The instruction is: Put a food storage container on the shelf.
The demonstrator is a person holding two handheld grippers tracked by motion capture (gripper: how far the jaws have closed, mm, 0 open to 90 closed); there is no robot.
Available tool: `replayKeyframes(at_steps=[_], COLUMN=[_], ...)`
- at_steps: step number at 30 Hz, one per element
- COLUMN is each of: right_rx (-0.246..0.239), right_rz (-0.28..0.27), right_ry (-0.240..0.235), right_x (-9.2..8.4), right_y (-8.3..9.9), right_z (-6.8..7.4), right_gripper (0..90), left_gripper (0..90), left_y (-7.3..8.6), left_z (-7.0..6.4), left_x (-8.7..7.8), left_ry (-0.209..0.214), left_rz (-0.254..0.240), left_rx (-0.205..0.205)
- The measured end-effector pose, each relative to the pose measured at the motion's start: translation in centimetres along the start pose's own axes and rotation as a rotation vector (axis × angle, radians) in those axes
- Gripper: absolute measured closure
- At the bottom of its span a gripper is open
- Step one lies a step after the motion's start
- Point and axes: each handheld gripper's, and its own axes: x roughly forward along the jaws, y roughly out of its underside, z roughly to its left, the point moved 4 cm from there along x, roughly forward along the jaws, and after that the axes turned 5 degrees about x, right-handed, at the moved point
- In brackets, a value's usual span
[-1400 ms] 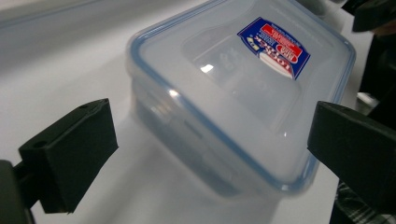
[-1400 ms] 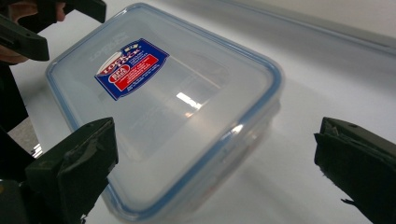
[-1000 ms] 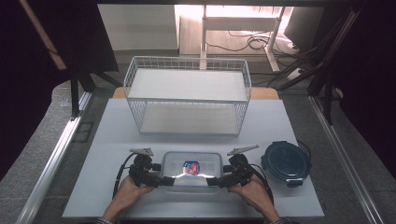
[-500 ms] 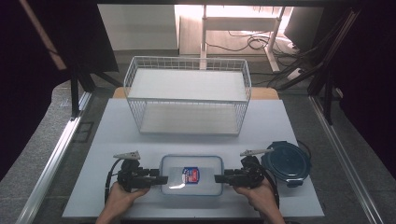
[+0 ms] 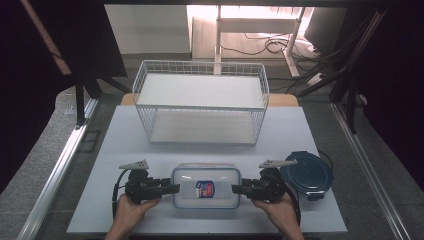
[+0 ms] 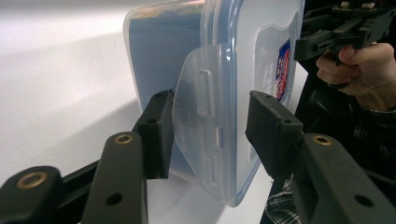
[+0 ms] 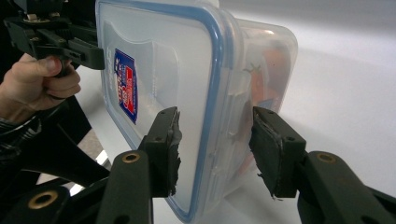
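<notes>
A clear plastic container (image 5: 205, 186) with a blue-edged snap lid and a red-and-blue label sits near the table's front edge. My left gripper (image 5: 174, 188) holds its left end and my right gripper (image 5: 234, 189) its right end. Both pairs of jaws have just been closing with the container between them. In the left gripper view the pads (image 6: 156, 135) clamp the container (image 6: 252, 56) across its end clip flap. In the right gripper view the pads (image 7: 163, 149) press on the lid and base of the container (image 7: 177, 60). Something orange shows inside.
A white wire basket (image 5: 200, 100) stands at the back of the white table (image 5: 115, 150). A dark blue round lid (image 5: 306, 175) lies just right of my right hand. Metal rails run along both table sides.
Both sets of jaws have closed from wide open onto the container's ends. The hands and the container have shifted slightly toward the table's front edge.
</notes>
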Motion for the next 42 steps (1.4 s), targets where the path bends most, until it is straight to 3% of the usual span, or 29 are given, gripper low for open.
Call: replayKeyframes(at_steps=[9, 17, 27, 32, 42], right_rx=[-0.032, -0.042, -0.063, -0.086, -0.111], right_rz=[-0.037, -0.078, -0.116, -0.139, -0.170], right_ry=[-0.011, -0.033, -0.036, -0.032, -0.029], right_x=[-0.7, -1.4, -2.1, -2.7, -3.3], right_y=[-1.3, -3.0, -6.2, -8.7, -12.4], right_z=[0.4, 0.7, 1.5, 2.2, 2.9], right_gripper=[52.6, 52.8, 52.8, 52.8, 53.0], left_gripper=[53.7, 54.7, 54.2, 54.1, 54.0], left_y=[-1.3, -3.7, -7.2, -9.5, -12.9], left_z=[-0.3, -0.6, -0.8, -0.8, -0.2], left_x=[-0.8, -1.9, -3.4, -4.2, -5.5], left_ry=[0.012, 0.018, -0.010, -0.015, -0.015], left_rz=[-0.032, -0.068, -0.098, -0.118, -0.163], left_rx=[0.009, 0.018, 0.040, 0.060, 0.059])
